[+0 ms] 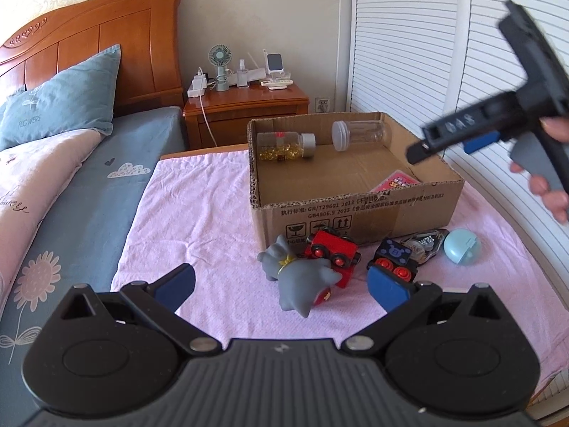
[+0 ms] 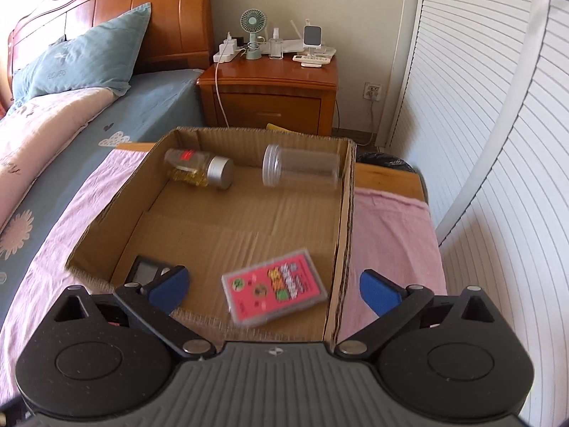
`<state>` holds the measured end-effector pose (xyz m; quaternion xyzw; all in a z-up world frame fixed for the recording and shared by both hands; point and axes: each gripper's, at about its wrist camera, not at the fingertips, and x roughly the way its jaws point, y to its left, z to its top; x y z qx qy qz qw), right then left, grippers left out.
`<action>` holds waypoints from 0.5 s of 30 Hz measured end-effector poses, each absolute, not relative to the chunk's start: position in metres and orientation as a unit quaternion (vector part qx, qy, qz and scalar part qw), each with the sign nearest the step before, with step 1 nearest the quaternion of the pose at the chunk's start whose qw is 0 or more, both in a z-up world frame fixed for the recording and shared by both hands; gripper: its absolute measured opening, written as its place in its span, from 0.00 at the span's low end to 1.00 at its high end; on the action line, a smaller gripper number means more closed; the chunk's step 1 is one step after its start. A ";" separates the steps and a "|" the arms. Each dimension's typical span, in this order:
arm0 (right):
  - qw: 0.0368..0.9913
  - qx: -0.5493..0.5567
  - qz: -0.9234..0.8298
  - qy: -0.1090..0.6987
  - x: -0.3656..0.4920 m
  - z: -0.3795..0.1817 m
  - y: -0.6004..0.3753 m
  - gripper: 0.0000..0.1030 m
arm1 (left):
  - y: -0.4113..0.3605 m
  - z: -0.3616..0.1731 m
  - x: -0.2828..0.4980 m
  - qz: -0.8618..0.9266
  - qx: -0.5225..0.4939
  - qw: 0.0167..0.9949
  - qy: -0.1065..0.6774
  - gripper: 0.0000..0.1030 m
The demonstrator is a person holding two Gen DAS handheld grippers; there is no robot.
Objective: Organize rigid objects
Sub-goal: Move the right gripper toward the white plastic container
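The left gripper is held low over the pink cloth that covers the bench, pointing toward the cardboard box. Its fingers are spread wide and hold nothing. Between them, just ahead, a grey toy animal lies on its side, touching neither finger. A red toy train car sits right behind the animal, against the box's front wall. A dark toy car with red wheels lies just beyond the right fingertip, with a shiny clear-wrapped item and a pale blue round case further right.

The right gripper hovers above the near edge of the box, tilted down into it. Its fingers are likewise released wide and empty; one blue pad hangs inside the box, the other outside its right wall over the cloth. A pink card box lies flat on the box floor between them, below the fingers. At the far wall lie a bottle with yellow capsules and an empty clear jar, both on their sides.

A small dark item with a grey screen is partly covered by the left finger. In the left wrist view, the right gripper is blurred, its fingertips barely visible, and the holding hand is cut off by the frame edge.
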<state>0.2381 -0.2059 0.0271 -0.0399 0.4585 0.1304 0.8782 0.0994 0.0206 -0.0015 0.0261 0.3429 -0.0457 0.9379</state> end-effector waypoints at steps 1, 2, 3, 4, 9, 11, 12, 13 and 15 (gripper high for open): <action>0.878 -0.039 0.131 0.459 0.230 0.025 -0.207 1.00 | 0.021 -0.003 0.099 -0.045 0.025 0.937 0.344 0.99; 0.877 -0.036 0.133 0.460 0.221 0.023 -0.209 1.00 | 0.022 -0.004 0.098 -0.045 0.023 0.937 0.346 0.99; 0.875 -0.031 0.136 0.463 0.213 0.020 -0.210 1.00 | 0.023 -0.005 0.096 -0.046 0.022 0.936 0.348 0.99; 0.873 -0.028 0.138 0.468 0.206 0.017 -0.211 1.00 | 0.024 -0.007 0.095 -0.047 0.022 0.936 0.349 0.99; 0.862 -0.042 0.140 0.485 0.173 0.000 -0.199 1.00 | 0.027 -0.012 0.090 -0.043 0.028 0.935 0.351 0.99; 0.857 -0.059 0.151 0.489 0.162 -0.005 -0.189 1.00 | 0.030 -0.013 0.088 -0.040 0.028 0.935 0.351 0.99; 0.855 -0.065 0.155 0.490 0.157 -0.007 -0.183 1.00 | 0.031 -0.013 0.087 -0.039 0.027 0.935 0.351 0.99; 0.853 -0.071 0.160 0.492 0.153 -0.009 -0.177 1.00 | 0.033 -0.014 0.085 -0.039 0.028 0.935 0.350 0.99; 0.849 -0.088 0.168 0.494 0.146 -0.014 -0.163 1.00 | 0.036 -0.015 0.082 -0.038 0.030 0.936 0.347 0.99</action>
